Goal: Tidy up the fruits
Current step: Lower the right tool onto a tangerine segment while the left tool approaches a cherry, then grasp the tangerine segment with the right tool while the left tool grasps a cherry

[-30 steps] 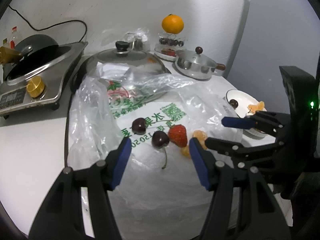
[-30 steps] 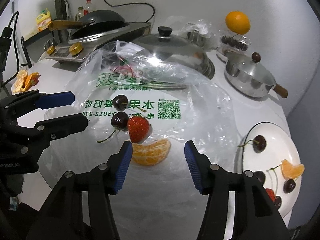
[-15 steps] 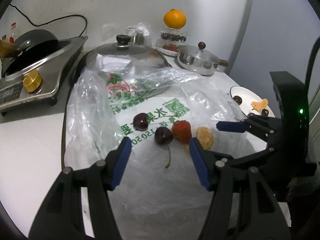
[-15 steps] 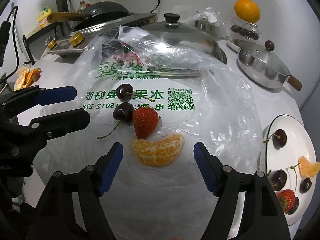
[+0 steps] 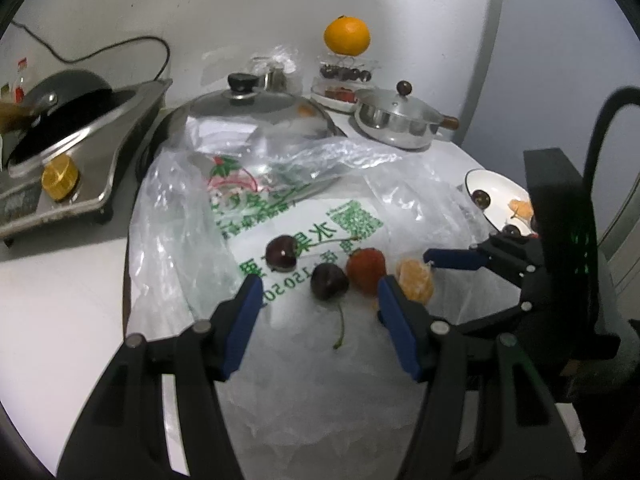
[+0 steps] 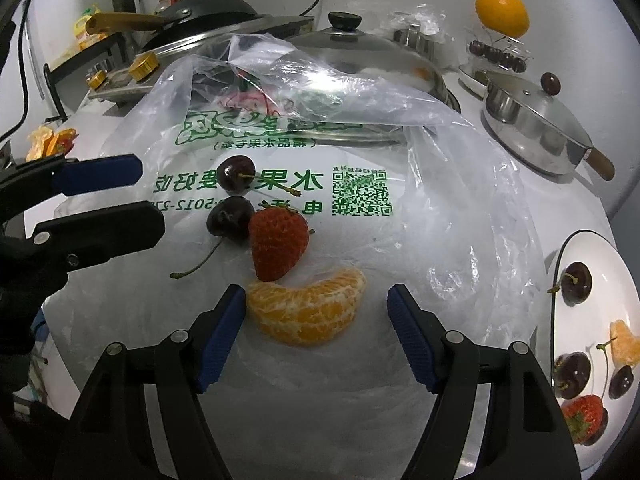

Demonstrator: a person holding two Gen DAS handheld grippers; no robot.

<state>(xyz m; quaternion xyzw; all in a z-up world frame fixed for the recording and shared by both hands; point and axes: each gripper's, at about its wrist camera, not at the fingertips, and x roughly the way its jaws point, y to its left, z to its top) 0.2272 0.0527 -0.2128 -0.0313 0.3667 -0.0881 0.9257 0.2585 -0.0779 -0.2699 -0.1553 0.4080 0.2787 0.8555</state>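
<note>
Right wrist: right gripper (image 6: 316,312), just widened, straddles orange segment (image 6: 306,308), not gripping.

From my right tool's camera, the plastic bag (image 6: 440,184) lies flat on the table (image 6: 624,220). On it, my orange segment (image 6: 308,312) sits nearest, the strawberry (image 6: 278,246) touching behind it, one cherry (image 6: 230,216) against the strawberry's left, a second cherry (image 6: 238,174) just behind that. To the right, off the bag, the plate (image 6: 592,256) holds more cherries, a segment and a strawberry. Behind the bag stands the lidded pan (image 6: 360,56), the small pot (image 6: 536,128) to its right, the stove (image 6: 208,40) to its left. A whole orange (image 6: 502,12) sits atop the rack at the back.
</note>
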